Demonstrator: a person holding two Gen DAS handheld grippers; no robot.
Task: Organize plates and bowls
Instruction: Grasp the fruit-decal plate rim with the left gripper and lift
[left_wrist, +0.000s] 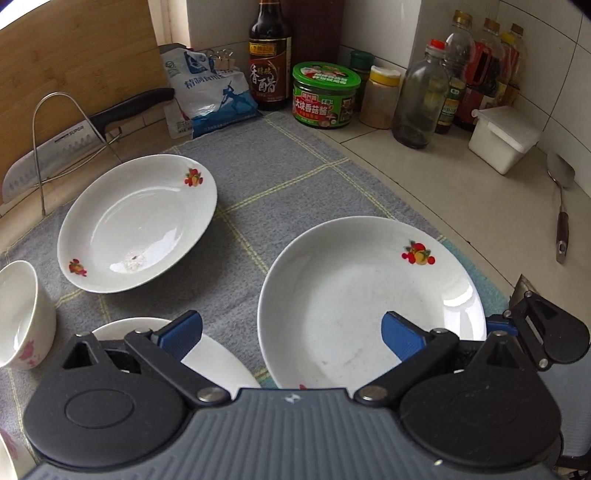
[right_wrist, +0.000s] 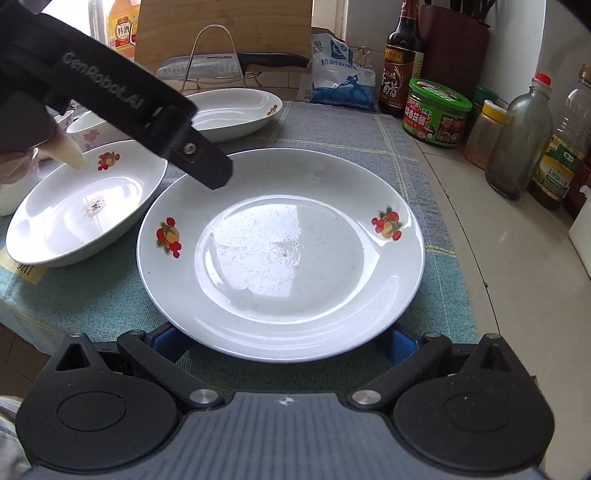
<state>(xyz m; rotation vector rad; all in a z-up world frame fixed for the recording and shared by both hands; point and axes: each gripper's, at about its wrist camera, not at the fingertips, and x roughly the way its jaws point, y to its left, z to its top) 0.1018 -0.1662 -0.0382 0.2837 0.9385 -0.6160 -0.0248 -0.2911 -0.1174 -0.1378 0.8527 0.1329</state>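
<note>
On a grey checked cloth (left_wrist: 295, 177) covering the tabletop (left_wrist: 443, 192) lie three white plates with fruit prints. The right claw (right_wrist: 282, 341) is spread wide, its blue pads at either side of the near rim of the big plate (right_wrist: 280, 251), low against the cloth; whether they touch the rim cannot be told. The left claw (left_wrist: 291, 336) hovers open above the plates, holding nothing. In its view a far plate (left_wrist: 138, 221) sits near a knife (left_wrist: 85, 140) on a wire rack (left_wrist: 66, 122), and a cup (left_wrist: 22, 317) stands at the left edge. A near plate (right_wrist: 85, 206) lies just left of the big one. Bottles and a green jar (left_wrist: 327, 96) line the wall.
</note>
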